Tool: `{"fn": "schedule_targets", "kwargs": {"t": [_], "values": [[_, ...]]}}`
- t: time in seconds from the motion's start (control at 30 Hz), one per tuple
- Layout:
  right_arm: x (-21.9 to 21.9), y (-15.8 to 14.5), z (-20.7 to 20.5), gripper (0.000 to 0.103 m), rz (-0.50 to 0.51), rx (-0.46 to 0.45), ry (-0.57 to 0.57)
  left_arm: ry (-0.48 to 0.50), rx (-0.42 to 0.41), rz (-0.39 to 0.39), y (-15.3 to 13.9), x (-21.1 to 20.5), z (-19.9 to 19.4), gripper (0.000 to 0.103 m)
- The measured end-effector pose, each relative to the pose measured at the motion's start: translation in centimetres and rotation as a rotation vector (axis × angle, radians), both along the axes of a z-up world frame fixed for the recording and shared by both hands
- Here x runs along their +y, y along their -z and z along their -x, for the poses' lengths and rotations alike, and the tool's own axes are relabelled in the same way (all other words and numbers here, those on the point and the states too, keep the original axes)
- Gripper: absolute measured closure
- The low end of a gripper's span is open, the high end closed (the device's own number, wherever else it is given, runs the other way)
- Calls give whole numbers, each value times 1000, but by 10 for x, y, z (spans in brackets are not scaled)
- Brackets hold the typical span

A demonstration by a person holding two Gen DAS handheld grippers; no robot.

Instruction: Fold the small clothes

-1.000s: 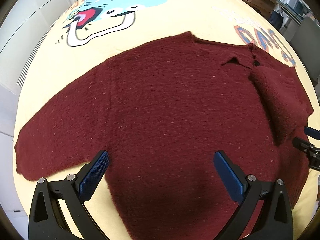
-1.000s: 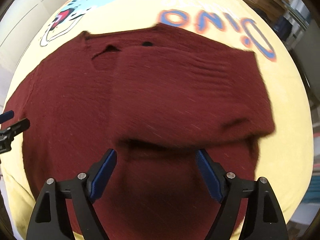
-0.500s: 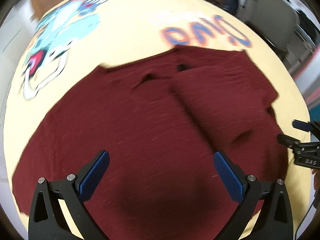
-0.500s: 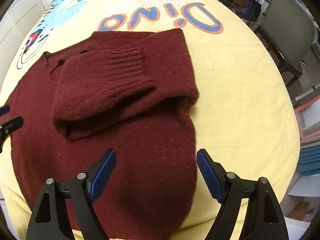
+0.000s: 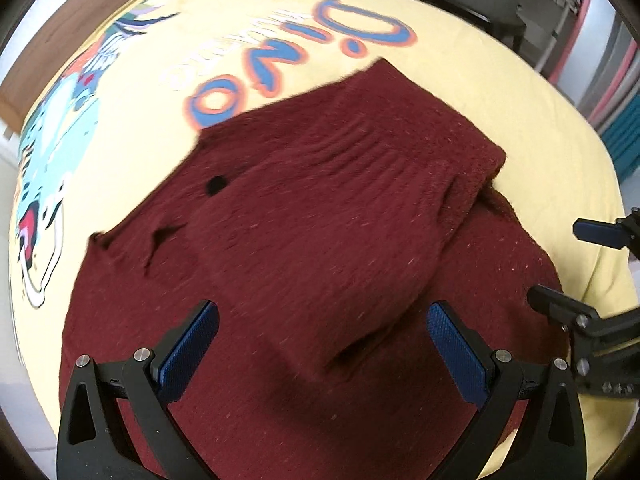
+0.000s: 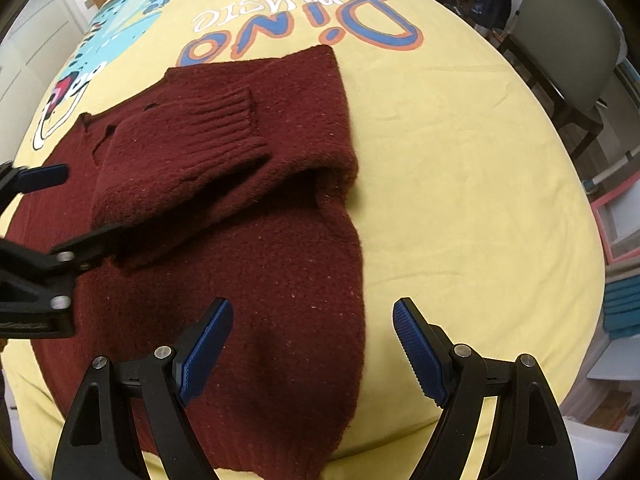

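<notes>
While both tools hover with jaws apart and nothing between them, the maroon sweater [image 6: 248,240] lies on the yellow printed cloth [image 6: 460,140]. One sleeve [image 6: 192,152] is folded across its body. The left tool [image 5: 320,344] and right tool [image 6: 312,336] stand over its lower part.

A surface [image 6: 460,168] was covered by a pale yellow cloth [image 6: 440,120] printed with a cartoon dinosaur [image 6: 132,16] and blue-and-orange "Dino" lettering [image 6: 320,28]. A dark red knitted sweater [image 6: 260,240] lay flat on it, one sleeve [image 6: 192,148] folded across its body.
</notes>
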State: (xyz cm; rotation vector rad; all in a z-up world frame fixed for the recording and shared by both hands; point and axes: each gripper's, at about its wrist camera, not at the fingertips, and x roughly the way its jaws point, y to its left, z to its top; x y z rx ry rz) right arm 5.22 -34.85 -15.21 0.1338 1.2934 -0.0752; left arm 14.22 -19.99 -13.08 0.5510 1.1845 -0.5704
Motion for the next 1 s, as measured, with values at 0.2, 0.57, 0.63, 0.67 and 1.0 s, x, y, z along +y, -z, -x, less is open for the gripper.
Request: {"fn": "schedule_targets", "kwargs": {"t": [0.2,0.57,0.63,0.67,1.0], "values": [[-8,4,0,20,-9,3,12,51,-2,-92,29,-22,-8,11],[-12,13,-1,20,-12,18,6,-34,52,10,28,2,-41,90],[-11,13,-1,20,-10,18,2,-68,46,49,20,14,-46,90],[-11,13,-1,20,-9,19,1,-85,39,65,16,21,-50,91],[3,11,-7,20,-4,13,-28,-312,-28,223,-27,85,-42,94]]}}
